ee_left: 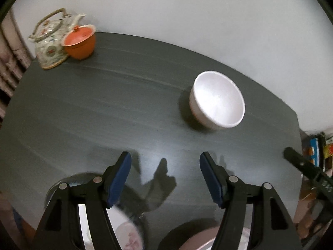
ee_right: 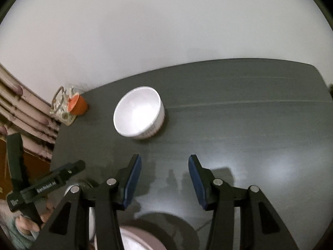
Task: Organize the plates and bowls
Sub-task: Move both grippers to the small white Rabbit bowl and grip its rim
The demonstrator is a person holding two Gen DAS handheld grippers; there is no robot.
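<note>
risk: both my left gripper point(ee_left: 165, 179) and right gripper point(ee_right: 164, 180) hang wide and empty; white bowl point(ee_left: 217, 100) sits mid-table point(ee_left: 104, 108), so a blurred, hurried reach could knock it.

White round ceramic bowl point(ee_left: 217, 100) sits upright on the dark grey tabletop point(ee_left: 104, 108), toward the far edge, right of centre in the left wrist view. Patterned ceramic teapot point(ee_left: 50, 39) in the far left corner, orange lidded clay cup point(ee_left: 80, 41) touching its right side. Two pale plates at the near edge: floral plate point(ee_left: 127, 233) left, plain plate point(ee_right: 137, 239) right.
</note>
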